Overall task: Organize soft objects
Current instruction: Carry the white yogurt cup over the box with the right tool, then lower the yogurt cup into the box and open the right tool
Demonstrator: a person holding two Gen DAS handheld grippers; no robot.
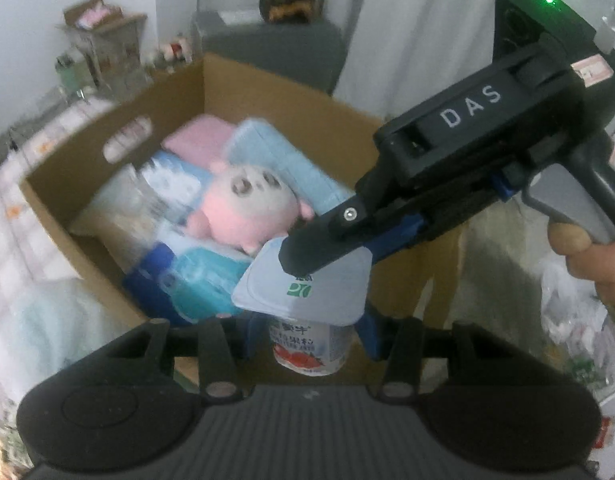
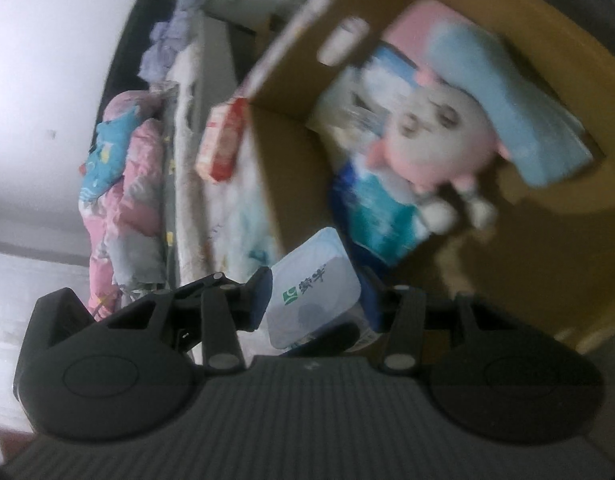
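Note:
A white yogurt cup (image 1: 307,352) with a strawberry picture and a pale blue lid stands between the blue pads of my left gripper (image 1: 309,332), which is shut on its body. My right gripper (image 1: 303,260) comes in from the right, its black finger lying across the lid. In the right wrist view the lid (image 2: 315,288) fills the gap of my right gripper (image 2: 317,304); blur hides whether the pads press. Beyond is an open cardboard box (image 1: 267,92) holding a pink and white plush toy (image 1: 251,204), a blue towel (image 1: 275,152), a pink towel (image 1: 203,138) and blue tissue packs (image 1: 203,284).
A person's hand (image 1: 587,256) holds the right gripper's handle. A checked bedcover (image 1: 11,220) lies left of the box and a crumpled plastic bag (image 1: 567,300) right. The right wrist view shows a quilt (image 2: 119,168) on a bed and a red and white carton (image 2: 223,140) beside the box.

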